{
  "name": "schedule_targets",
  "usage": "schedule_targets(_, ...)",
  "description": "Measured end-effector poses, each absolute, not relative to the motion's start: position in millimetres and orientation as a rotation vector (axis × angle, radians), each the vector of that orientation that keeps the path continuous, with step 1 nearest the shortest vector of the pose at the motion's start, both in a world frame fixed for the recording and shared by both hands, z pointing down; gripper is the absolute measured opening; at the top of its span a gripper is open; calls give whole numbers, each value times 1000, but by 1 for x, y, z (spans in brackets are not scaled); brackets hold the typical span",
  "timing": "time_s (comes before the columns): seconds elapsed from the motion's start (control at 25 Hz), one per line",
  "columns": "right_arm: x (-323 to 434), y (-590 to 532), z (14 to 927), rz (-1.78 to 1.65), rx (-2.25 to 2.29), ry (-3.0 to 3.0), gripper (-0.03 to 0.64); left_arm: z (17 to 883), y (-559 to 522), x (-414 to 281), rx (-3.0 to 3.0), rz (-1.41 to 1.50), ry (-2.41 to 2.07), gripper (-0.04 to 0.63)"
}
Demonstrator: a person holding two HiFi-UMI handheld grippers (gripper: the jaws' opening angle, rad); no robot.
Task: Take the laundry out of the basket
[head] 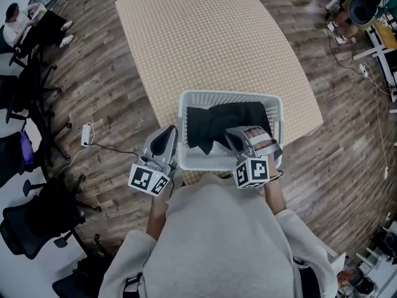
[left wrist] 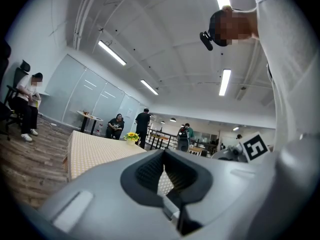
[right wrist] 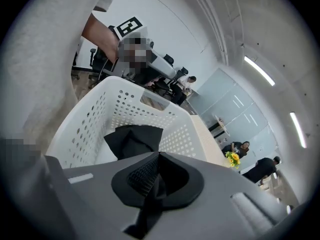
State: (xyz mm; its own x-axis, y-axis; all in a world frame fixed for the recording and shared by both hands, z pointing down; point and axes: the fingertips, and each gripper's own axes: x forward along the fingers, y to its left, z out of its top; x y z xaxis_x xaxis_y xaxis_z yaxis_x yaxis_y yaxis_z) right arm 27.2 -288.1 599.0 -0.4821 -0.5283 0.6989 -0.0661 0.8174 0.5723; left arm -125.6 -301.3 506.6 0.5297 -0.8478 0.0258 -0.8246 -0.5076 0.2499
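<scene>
A white perforated basket (head: 229, 95) stands at the near edge of the table, with black laundry (head: 232, 120) lying crumpled inside. My right gripper (head: 239, 132) reaches down into the basket just above that cloth, jaws together. In the right gripper view its tips (right wrist: 159, 154) meet, the black laundry (right wrist: 132, 139) lies just beyond them against the basket wall (right wrist: 95, 119), and I cannot see any cloth pinched. My left gripper (head: 169, 131) hangs outside the basket's left wall. It points level over the table, its tips (left wrist: 164, 152) closed on nothing.
The beige checked table (head: 205, 36) stretches away behind the basket. Office chairs (head: 37, 222) crowd the floor at the left, near a charger with its cable (head: 87, 134). A seated person (head: 18, 20) is at the far left. Yellow flowers (left wrist: 132, 136) stand at the table's far end.
</scene>
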Motion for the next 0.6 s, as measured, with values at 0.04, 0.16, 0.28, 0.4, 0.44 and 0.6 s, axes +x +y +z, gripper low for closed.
schedule_targets(0.04, 27, -288, 606, -543, 416, -2017, 2, 507, -300, -128, 2533, -148, -1420, 11)
schedule_targets(0.16, 30, -290, 630, -405, 339, -1983, 158, 506, -299, -135, 2520, -155, -1446, 11)
schedule_targets(0.28, 31, -291, 662, -332, 232, -1911, 389, 505, -297, -140, 2508, -159, -1468, 11)
schedule_targets(0.4, 29, -292, 701, -261, 122, -1845, 533, 506, -295, -147, 2493, -161, -1491, 11)
schedule_targets(0.44, 28, -295, 713, -250, 96, -1819, 557, 507, -294, -149, 2489, -161, -1496, 11)
schedule_targets(0.6, 19, -312, 747, -256, 44, -1730, 595, 506, -291, -156, 2471, -156, -1519, 11)
